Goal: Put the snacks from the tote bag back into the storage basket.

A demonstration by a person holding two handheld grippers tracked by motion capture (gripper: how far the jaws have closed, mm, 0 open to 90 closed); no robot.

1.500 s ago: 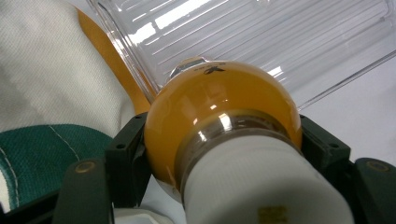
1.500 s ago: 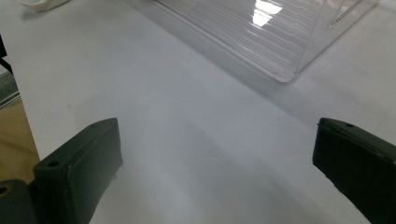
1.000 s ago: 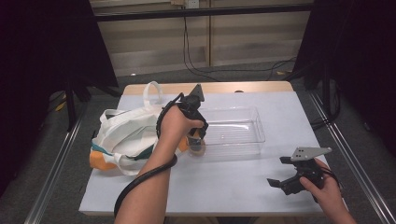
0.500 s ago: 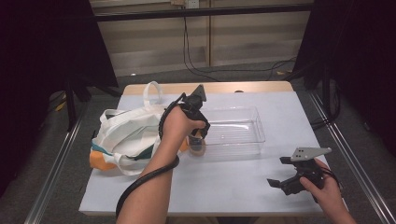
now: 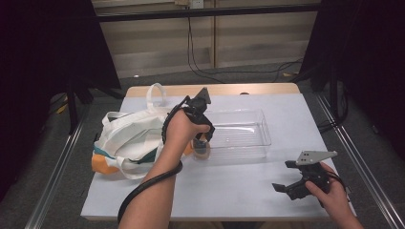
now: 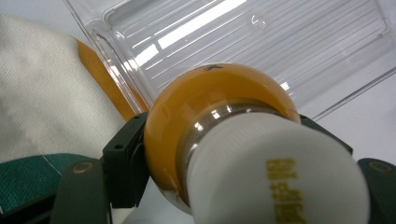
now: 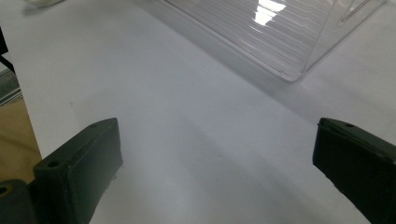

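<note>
My left gripper (image 5: pixel 202 143) is shut on an orange light bulb (image 6: pixel 210 102) with a white base (image 6: pixel 275 172). It holds the bulb at the near left corner of a clear plastic tray (image 5: pixel 239 133), just outside the tray's wall (image 6: pixel 121 70). In the high view the bulb (image 5: pixel 201 149) peeks out under the hand. My right gripper (image 5: pixel 286 187) stands open low over the table near its front right, its jaws wide apart with nothing between them. The tray's corner (image 7: pixel 285 70) lies ahead of it.
A white cloth tote bag (image 5: pixel 129 136) with green and orange parts lies on the table's left, right beside the tray. The white table (image 5: pixel 229 191) ends close behind the right hand. Dark curtains and metal rails flank the table.
The left hand with the bulb has shifted slightly down and toward the tray's near left corner. The right gripper has stayed in place.
</note>
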